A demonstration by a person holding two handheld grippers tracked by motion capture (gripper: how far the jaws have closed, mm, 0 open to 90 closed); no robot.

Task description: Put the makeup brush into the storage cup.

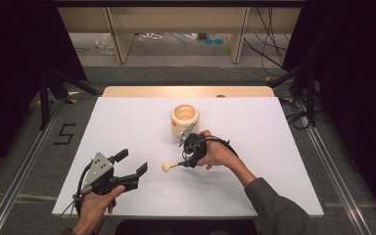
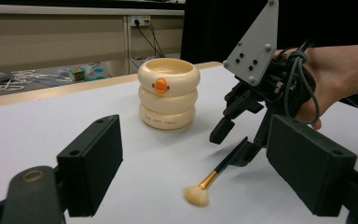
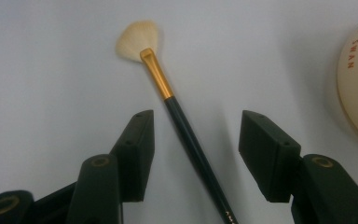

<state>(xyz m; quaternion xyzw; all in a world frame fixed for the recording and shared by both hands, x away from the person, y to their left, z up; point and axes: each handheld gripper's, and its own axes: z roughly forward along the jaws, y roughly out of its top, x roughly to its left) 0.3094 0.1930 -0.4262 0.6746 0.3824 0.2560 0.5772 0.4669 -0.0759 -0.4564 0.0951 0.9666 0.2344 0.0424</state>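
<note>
Left gripper [image 1: 129,163]: It is near the front left corner of the desk [image 1: 127,122]. A hand holds it from behind. Its jaws are spread wide with nothing between them. I think it is just waiting, out of the way.

Brush [image 1: 174,166]: It lies flat on the desk, near the middle and a bit toward the front edge. It is long and thin, with a dark handle, a gold band and a soft pale fan of hair.

Which way the brush points: Its long line runs left to right across the desk. The hairy tip points toward the left edge. The handle end points right, toward the right gripper.

Right gripper [image 3: 196,140]: It is low over the handle end of the brush. Its jaws are spread apart, one on each side of the handle, not touching it. I think it is lined up this way so it can pinch the handle.

Cup [image 1: 185,119]: A cream cup made of stacked rings stands upright past the right gripper, nearer the back edge. It has a small orange duck face. Its open top faces up, so maybe the brush goes in there.
</note>
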